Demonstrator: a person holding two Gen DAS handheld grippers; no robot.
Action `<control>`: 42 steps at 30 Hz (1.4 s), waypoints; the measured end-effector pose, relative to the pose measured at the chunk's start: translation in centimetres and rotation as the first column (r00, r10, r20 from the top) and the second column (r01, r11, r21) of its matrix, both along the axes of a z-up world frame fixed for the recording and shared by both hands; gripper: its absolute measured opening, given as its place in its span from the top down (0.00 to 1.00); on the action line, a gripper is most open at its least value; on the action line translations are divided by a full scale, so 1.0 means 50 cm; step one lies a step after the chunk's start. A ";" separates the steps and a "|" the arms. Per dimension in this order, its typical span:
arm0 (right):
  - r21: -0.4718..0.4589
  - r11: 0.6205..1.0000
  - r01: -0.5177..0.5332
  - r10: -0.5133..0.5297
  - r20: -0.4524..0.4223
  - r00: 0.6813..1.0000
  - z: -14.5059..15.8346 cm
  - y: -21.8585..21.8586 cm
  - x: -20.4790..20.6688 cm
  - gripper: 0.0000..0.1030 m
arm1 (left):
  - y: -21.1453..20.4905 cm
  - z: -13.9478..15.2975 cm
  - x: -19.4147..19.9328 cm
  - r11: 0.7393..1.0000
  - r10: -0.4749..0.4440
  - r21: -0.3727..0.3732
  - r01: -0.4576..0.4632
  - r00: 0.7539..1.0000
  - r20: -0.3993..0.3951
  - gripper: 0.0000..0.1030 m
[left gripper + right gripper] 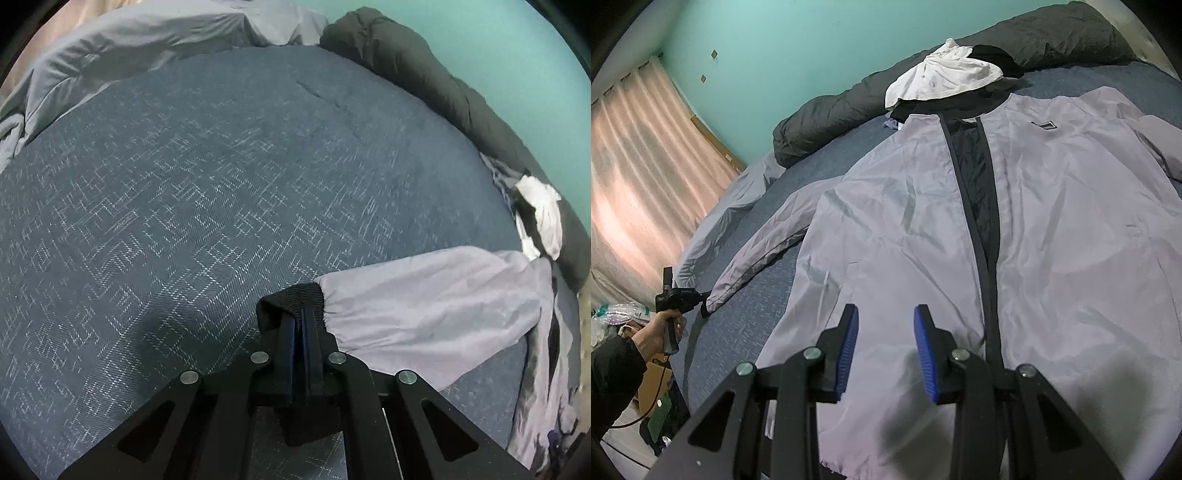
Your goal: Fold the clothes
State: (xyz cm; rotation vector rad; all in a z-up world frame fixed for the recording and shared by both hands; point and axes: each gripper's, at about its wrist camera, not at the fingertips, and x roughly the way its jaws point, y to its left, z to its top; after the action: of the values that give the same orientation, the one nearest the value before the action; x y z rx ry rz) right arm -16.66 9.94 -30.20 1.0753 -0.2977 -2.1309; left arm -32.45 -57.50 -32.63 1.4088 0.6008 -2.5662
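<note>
A pale lilac jacket (1052, 221) lies spread front-up on the bed, its black-edged zip (982, 206) open. One sleeve (424, 306) stretches out to the side and ends in a black ribbed cuff (291, 295). My left gripper (299, 314) is shut on that cuff. In the right wrist view the left gripper (701, 295) shows at the sleeve's end, held by a hand (661, 332). My right gripper (886, 314) hovers over the jacket's lower front, open, with nothing between its blue pads (849, 350).
The bed has a blue patterned cover (221, 184). A white garment (945, 77) lies above the jacket's collar. A dark rolled duvet (849, 110) runs along the teal wall. Grey bedding (129, 48) lies at the far side. Curtains (635, 166) and floor clutter (653, 406) are left of the bed.
</note>
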 end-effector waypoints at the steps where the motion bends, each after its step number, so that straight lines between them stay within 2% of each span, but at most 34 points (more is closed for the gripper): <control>1: 0.008 1.000 -0.004 0.004 -0.001 1.000 0.002 -0.004 -0.006 0.70 | 0.002 0.002 0.000 1.000 -0.008 -0.007 0.008 1.000 0.000 0.96; 4: 0.038 0.999 -0.036 0.036 -0.004 0.999 0.016 -0.034 -0.045 0.68 | 0.012 0.014 0.000 0.998 -0.035 -0.043 0.035 0.999 -0.007 0.97; 6: 0.068 0.995 -0.074 0.074 0.004 0.997 0.030 -0.075 -0.095 0.44 | 0.021 0.017 -0.001 0.997 -0.049 -0.064 0.048 0.999 -0.011 0.96; 9: 0.100 0.988 -0.119 0.116 0.031 0.993 0.061 -0.145 -0.196 0.44 | 0.024 0.015 -0.006 0.996 -0.055 -0.067 0.054 0.998 -0.016 0.97; 13: 0.144 0.984 -0.104 0.098 0.045 0.994 0.111 -0.245 -0.347 0.44 | 0.023 0.014 -0.005 0.994 -0.078 -0.083 0.076 0.997 -0.026 0.97; 19: 0.198 0.975 -0.101 0.077 0.125 0.989 0.118 -0.387 -0.521 0.44 | 0.017 0.012 -0.003 0.992 -0.102 -0.080 0.099 0.994 -0.035 0.97; 24: 0.330 0.943 0.032 -0.035 0.004 0.999 0.116 -0.389 -0.605 0.44 | 0.016 -0.001 -0.013 0.988 -0.126 -0.090 0.123 0.992 -0.025 0.96; 28: 0.358 0.933 0.039 -0.053 0.028 0.998 0.080 -0.368 -0.655 0.44 | 0.019 0.003 -0.013 0.984 -0.149 -0.104 0.145 0.988 -0.032 0.96; 31: 0.323 0.946 0.036 -0.063 0.074 0.995 0.050 -0.358 -0.670 0.44 | 0.019 0.002 -0.011 0.981 -0.160 -0.113 0.156 0.987 -0.029 0.96; 32: 0.299 0.954 0.032 -0.060 0.087 0.994 0.042 -0.354 -0.671 0.51 | 0.018 0.002 -0.009 0.981 -0.162 -0.113 0.158 0.986 -0.028 0.96; 33: 0.288 0.957 0.030 -0.060 0.095 0.994 0.035 -0.353 -0.671 0.71 | 0.017 0.003 -0.008 0.981 -0.163 -0.114 0.159 0.986 -0.029 0.96; 35: 0.313 0.949 0.042 -0.071 0.080 0.994 0.029 -0.354 -0.668 0.97 | 0.017 0.003 -0.008 0.981 -0.163 -0.116 0.158 0.986 -0.028 0.96; 39: 0.319 0.943 0.090 -0.099 0.010 0.995 0.045 -0.328 -0.657 1.00 | 0.017 0.004 -0.006 0.980 -0.163 -0.120 0.159 0.986 -0.030 0.96; 42: 0.289 0.953 0.089 -0.105 0.041 0.994 0.044 -0.297 -0.669 1.00 | 0.016 0.002 -0.005 0.981 -0.160 -0.114 0.155 0.987 -0.031 0.96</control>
State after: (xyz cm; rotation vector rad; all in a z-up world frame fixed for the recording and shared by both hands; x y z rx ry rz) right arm -50.10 -4.90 -28.00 1.3103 -0.0678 -2.2830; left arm -32.70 -56.71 -32.55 1.4238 0.3577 -2.7079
